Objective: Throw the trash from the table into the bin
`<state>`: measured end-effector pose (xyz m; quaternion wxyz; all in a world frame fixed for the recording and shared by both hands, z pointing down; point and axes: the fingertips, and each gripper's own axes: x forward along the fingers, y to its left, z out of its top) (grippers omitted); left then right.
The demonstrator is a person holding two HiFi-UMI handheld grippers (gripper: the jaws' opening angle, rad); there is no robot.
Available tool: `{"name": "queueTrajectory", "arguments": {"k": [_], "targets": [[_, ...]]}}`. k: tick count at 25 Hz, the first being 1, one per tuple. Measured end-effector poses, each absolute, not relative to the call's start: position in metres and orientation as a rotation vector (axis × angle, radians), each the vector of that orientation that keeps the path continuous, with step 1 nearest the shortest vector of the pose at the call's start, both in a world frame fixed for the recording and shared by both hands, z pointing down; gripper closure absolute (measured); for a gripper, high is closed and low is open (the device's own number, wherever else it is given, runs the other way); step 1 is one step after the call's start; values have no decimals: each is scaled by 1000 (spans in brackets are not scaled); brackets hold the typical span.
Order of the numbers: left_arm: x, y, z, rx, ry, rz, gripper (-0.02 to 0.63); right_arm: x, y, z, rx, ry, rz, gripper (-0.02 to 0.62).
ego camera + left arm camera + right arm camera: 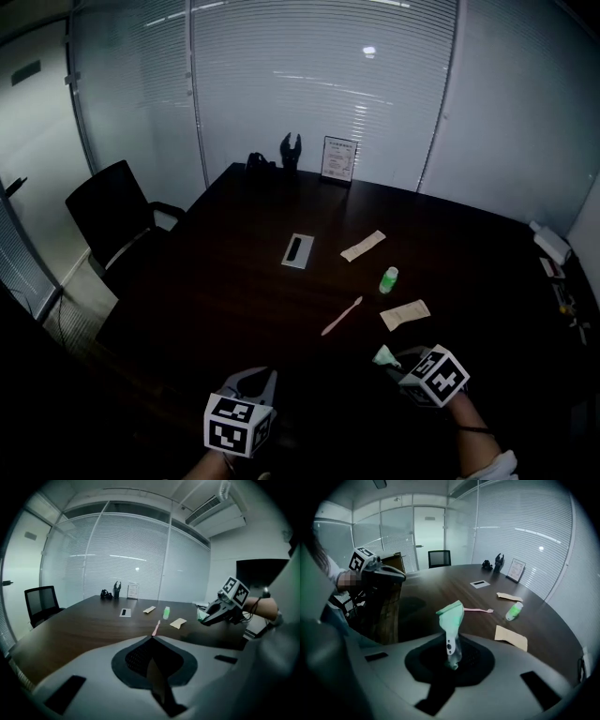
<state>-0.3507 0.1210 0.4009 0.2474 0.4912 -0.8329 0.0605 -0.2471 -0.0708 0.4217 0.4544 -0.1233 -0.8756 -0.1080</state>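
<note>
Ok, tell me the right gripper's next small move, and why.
Probably carry the green wrapper away from the table toward the bin, without loosening the grip. The right gripper has its jaws shut on the wrapper and holds it up off the tabletop. No view plainly shows a bin, so look for it first.

Black chair (pixel 112 220) at left; framed sign (pixel 338 158) beside dark figurine (pixel 292 150).
</note>
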Motion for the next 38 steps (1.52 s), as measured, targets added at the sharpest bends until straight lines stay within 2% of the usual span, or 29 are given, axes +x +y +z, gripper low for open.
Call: {"name": "queueTrajectory", "arguments": {"k": [5, 12, 17, 21, 27, 35, 37, 38], "targets": [[-280, 51, 389, 1621, -2113, 222, 607, -150, -83, 386, -103, -2263, -183, 558], [-123, -49, 406, 2023, -1774, 358, 607, 52, -111, 400, 334, -2259, 57, 558], [8, -90, 424, 2226, -1516, 416, 607, 189, -119, 434, 621, -2195, 243, 558], [109, -117, 476, 2310, -1308, 511, 607, 270, -129, 512, 763, -2122, 455, 558], [174, -155, 541, 2310, -1187, 585, 607, 302, -174, 629, 823, -2099, 605, 558], [195, -185, 624, 2256, -1177, 634, 607, 291, -196, 766, 785, -2075, 797, 557], [194, -189, 633, 2247, -1185, 634, 607, 288, -199, 782, 774, -2070, 801, 513], [194, -190, 635, 2246, -1186, 633, 607, 286, -200, 784, 762, -2069, 791, 433]]}}
